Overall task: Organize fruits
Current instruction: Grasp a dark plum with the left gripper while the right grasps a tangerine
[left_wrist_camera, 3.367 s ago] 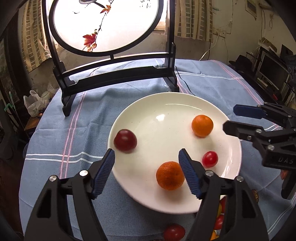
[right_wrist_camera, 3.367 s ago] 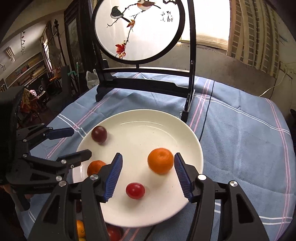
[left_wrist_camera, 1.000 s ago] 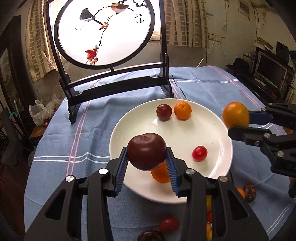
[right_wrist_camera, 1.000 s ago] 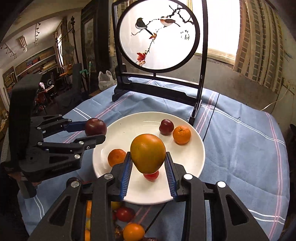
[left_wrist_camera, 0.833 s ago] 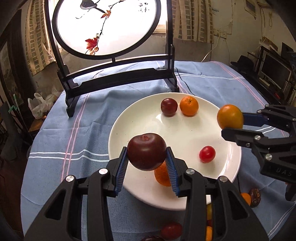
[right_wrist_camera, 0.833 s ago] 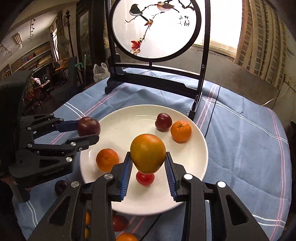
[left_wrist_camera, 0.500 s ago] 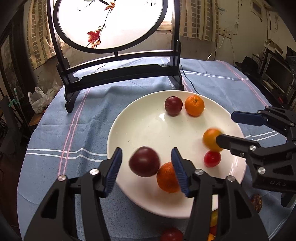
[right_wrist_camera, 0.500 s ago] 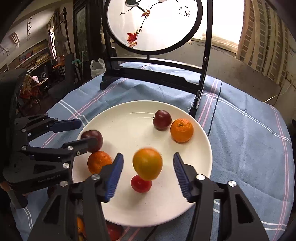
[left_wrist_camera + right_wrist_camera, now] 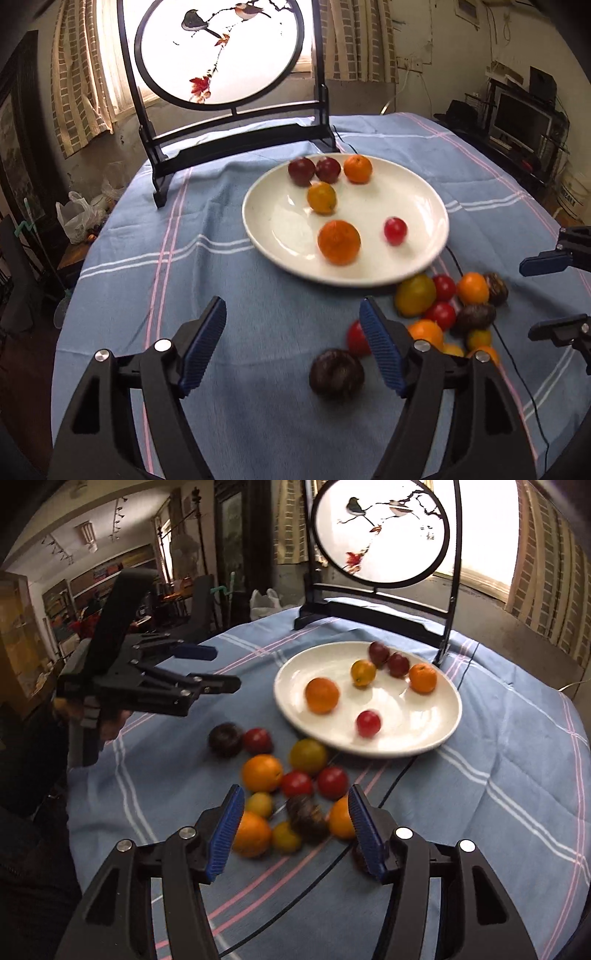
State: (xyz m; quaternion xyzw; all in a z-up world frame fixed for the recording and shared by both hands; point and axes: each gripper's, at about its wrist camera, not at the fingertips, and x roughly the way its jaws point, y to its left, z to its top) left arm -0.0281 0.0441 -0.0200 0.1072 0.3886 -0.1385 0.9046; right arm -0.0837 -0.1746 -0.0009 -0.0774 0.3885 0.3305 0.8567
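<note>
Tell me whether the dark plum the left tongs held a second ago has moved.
Yes. The dark plum has left the left tongs and now lies at the far rim of the white plate, close to the screen stand, beside another plum.

Fruit pile [image 9: 448, 306] just before plate [image 9: 269, 218]

1 plate [image 9: 280, 225] w/ 6 fruits: 2 plums [image 9: 301, 171], 2 oranges [image 9: 339, 242], 1 yellow fruit [image 9: 322, 198], 1 red tomato [image 9: 395, 231]. Near it on the bench, approx. 12 loose: 3 loose oranges [image 9: 262, 773], 3 loose reds [image 9: 332, 782], 3 loose yellows [image 9: 308, 755], 3 dark brown fruits [image 9: 225, 738].
</note>
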